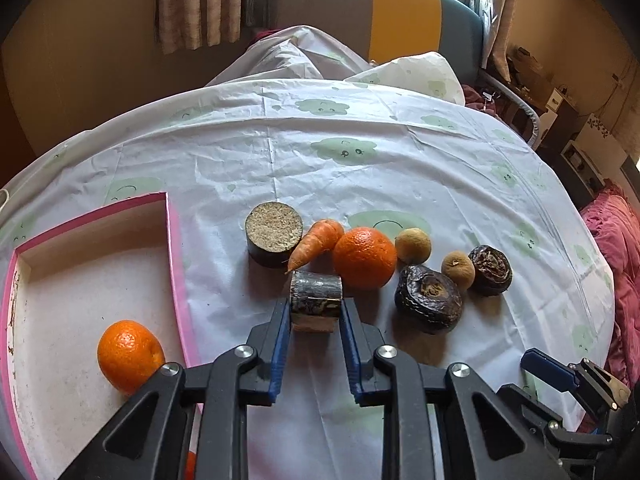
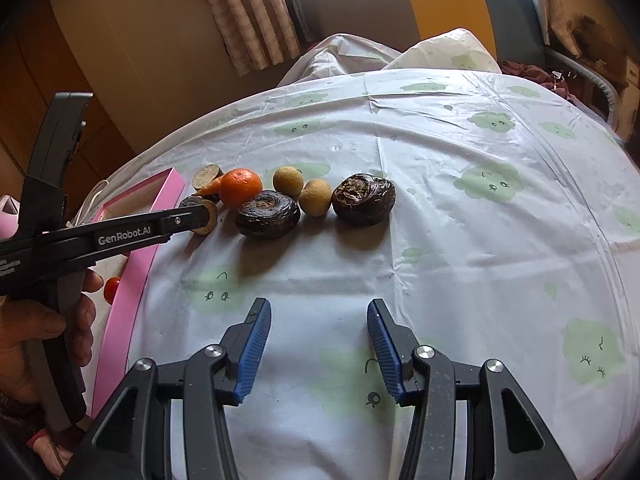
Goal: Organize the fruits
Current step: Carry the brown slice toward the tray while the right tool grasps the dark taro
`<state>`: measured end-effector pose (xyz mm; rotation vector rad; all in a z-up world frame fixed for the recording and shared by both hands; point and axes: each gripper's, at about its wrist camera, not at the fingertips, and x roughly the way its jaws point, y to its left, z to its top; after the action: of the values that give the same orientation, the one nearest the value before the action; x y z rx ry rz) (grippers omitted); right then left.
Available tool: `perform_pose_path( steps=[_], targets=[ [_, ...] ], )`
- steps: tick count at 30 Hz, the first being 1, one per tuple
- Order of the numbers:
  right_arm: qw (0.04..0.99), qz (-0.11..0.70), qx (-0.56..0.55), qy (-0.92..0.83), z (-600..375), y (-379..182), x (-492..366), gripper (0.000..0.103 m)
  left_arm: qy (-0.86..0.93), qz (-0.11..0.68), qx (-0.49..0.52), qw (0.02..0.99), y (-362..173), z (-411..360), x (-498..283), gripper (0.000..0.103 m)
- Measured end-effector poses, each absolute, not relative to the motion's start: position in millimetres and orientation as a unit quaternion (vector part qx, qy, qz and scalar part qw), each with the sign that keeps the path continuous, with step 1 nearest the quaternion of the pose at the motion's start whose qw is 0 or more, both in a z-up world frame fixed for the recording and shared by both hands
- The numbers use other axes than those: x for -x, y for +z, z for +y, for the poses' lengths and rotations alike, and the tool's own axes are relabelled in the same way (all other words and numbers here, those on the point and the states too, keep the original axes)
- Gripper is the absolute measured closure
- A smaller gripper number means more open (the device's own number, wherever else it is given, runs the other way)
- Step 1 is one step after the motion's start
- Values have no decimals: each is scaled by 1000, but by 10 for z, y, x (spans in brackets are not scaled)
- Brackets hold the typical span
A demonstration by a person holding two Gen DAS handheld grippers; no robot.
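Left tool (image 1: 316, 312) grips a dark stub (image 1: 316, 294); right tool (image 2: 319, 344) hangs wide and empty over the worktop (image 2: 460, 240).

The stub sits between the left tool's blue pads, its lower end hidden by them; from the right wrist it is half covered by the tool's arm. Behind it lie a second stub (image 1: 274, 239), a carrot (image 1: 316, 242) and an orange (image 1: 364, 258), the carrot touching both neighbours. To the right: two tan fruits (image 1: 413, 245) and two dark wrinkled fruits (image 1: 428, 298), their kind hard to tell. The pink tray (image 1: 174, 248), cut off at the left edge, holds another orange (image 1: 128, 354), partly hidden by the tool.
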<state>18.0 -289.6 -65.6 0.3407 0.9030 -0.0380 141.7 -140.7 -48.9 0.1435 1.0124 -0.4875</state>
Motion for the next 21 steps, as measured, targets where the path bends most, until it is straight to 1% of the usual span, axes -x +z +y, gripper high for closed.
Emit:
perform_pose_path(
  steps=[8,11,13,14,16,21],
  targets=[
    [886,430,-169,-35,-3035,-648,-210,52,-259,438,-50,859,-305,-1312,-816,78],
    [891,426,-153,-32,-3044,-609,-231,53,-269,426,-66,861,-373,-1337,-520,78],
    [894,423,-146,-33,-3065,-584,-262,56,-276,431,-66,857,-467,-1361,-393,78],
    [894,422,-145,-34,-3079,-567,-278,60,-278,436,-67,854,-524,-1382,-353,78],
    [896,420,-139,-32,-3113,-528,-337,60,-285,421,-67,859,-548,-1409,-291,78],
    [900,429,-81,-20,-3141,-495,-550,59,-291,425,-33,856,-584,-1404,-353,78]
  ],
)
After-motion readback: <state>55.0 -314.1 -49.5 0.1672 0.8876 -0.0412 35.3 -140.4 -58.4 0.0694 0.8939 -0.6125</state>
